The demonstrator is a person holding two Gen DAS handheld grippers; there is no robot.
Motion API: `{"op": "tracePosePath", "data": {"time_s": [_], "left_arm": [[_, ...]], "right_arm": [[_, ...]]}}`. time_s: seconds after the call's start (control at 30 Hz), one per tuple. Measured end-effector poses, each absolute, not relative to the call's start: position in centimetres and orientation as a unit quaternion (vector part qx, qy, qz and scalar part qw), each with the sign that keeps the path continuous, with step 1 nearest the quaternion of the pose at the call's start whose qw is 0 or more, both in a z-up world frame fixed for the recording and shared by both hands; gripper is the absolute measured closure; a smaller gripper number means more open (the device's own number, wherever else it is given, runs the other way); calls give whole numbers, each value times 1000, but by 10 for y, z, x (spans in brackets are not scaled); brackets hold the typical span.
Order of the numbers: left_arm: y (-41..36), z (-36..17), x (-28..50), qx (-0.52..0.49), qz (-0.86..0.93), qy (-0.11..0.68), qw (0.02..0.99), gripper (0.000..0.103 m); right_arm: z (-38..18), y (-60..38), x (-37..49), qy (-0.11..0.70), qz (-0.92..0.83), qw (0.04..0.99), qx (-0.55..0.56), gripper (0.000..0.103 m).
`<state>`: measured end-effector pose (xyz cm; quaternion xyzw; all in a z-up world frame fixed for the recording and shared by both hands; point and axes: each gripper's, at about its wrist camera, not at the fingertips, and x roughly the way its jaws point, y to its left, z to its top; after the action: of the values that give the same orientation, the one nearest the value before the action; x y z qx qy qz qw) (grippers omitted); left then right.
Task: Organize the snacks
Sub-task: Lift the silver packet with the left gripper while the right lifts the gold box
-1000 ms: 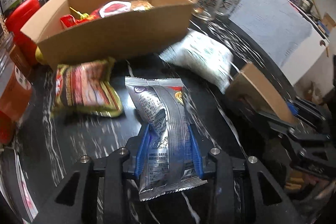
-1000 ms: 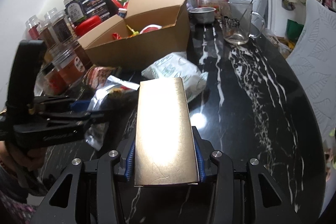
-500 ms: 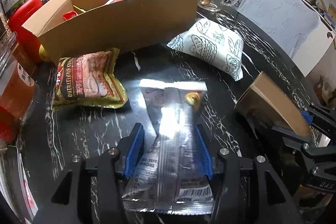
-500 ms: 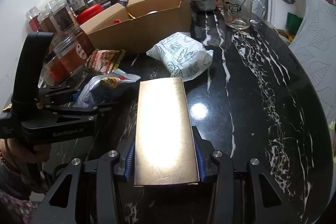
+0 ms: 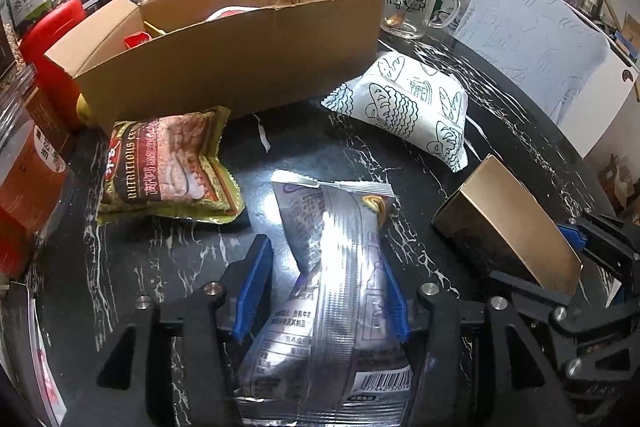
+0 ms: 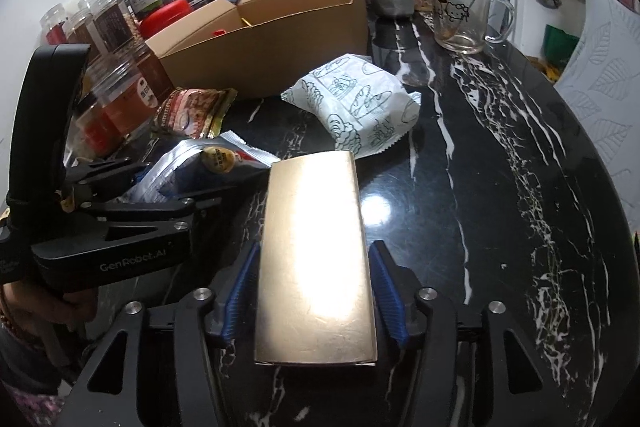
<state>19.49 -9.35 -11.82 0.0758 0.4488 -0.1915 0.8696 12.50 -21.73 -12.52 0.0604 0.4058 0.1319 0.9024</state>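
A silver snack packet is being gripped between the blue pads of the left gripper, low in the centre of the left wrist view. A gold box is being clamped by the right gripper in the lower centre of the right wrist view; the box is also being shown at the right edge of the left view. Both are being held over the black marble table. An open cardboard box is being shown in the upper half of the left view, with some packets inside. Just in front of it, a green-and-red cereal packet and a white bread-print packet are lying on the table. A glass mug is being shown in the upper right of the right view.
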Motion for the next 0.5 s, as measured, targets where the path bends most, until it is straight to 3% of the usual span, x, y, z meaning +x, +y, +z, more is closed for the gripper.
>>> {"op": "tracePosePath", "data": {"time_s": [0.1, 0.13, 0.5], "left_arm": [[-90, -117, 196, 67, -191, 450, 870, 63], [-88, -117, 195, 61, -193, 448, 871, 64], [-77, -114, 187, 28, -224, 457, 860, 66]], "right_arm": [[-126, -214, 126, 401, 115, 907, 49, 48], [-125, -212, 128, 401, 105, 909, 43, 57], [-120, -213, 119, 393, 106, 907, 112, 58]]}}
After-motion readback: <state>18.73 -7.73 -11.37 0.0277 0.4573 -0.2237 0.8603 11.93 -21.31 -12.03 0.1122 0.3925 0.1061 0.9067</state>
